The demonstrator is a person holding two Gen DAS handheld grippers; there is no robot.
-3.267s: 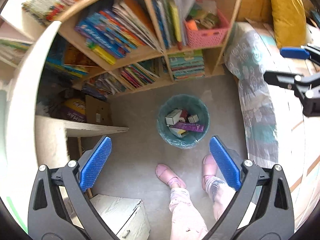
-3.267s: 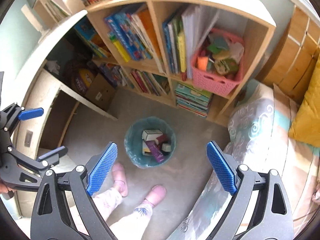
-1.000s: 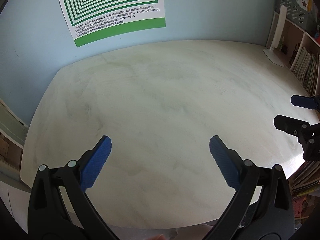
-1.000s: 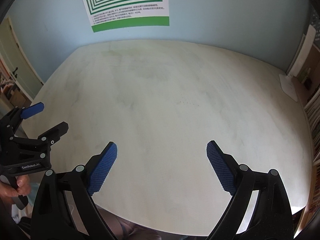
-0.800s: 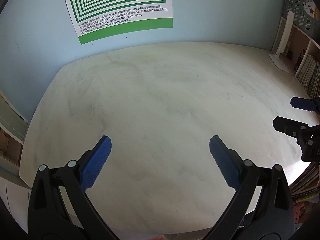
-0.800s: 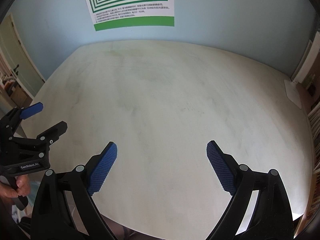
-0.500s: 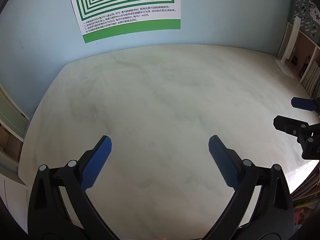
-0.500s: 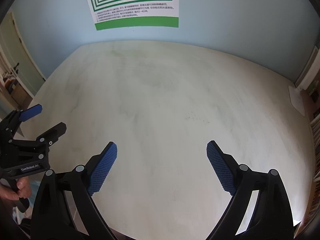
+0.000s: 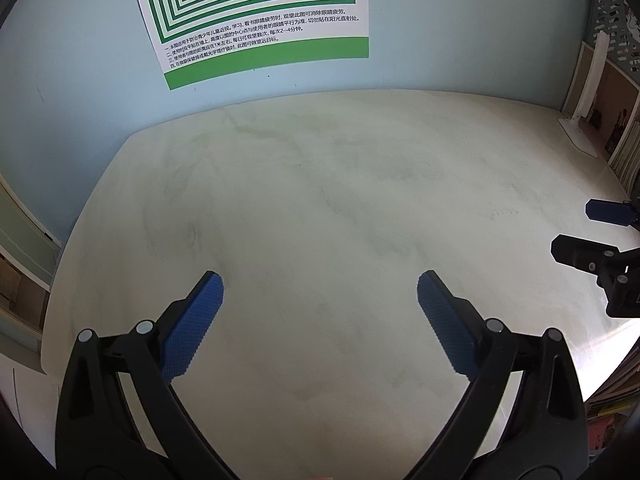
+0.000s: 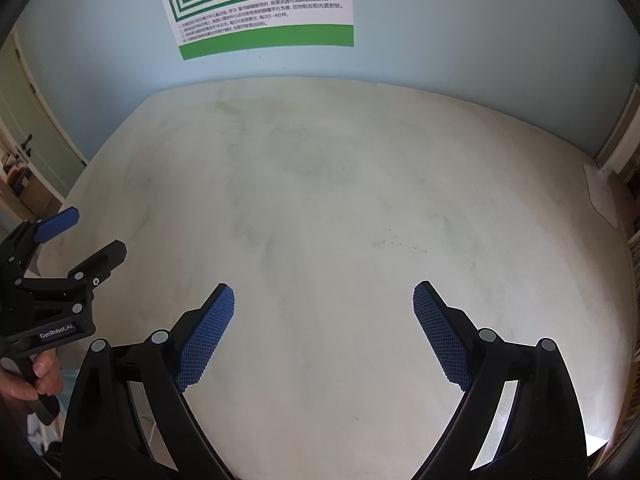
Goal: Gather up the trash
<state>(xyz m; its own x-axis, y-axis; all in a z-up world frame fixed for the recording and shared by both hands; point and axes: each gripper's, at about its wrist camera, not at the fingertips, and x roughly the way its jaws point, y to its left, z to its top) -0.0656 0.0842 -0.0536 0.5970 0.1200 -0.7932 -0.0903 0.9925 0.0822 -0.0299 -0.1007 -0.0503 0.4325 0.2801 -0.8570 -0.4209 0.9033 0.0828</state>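
My left gripper [image 9: 320, 280] is open and empty above a pale marbled tabletop [image 9: 320, 184]. My right gripper [image 10: 324, 292] is open and empty above the same tabletop [image 10: 340, 184]. Each gripper shows at the edge of the other's view: the right one [image 9: 580, 232] at the far right, the left one [image 10: 84, 236] at the far left, held by a hand. No trash and no bin show in either view.
A green and white striped poster [image 9: 256, 12] hangs on the light blue wall behind the table. A white lamp base [image 9: 578, 136] stands at the table's far right corner, with bookshelves [image 9: 620, 120] beside it. A door [image 10: 24, 120] shows at the left.
About three seconds ago both grippers looked down at a teal bin with boxes on the floor. Both now face the tabletop and wall, and over the last second have tilted slightly upward.
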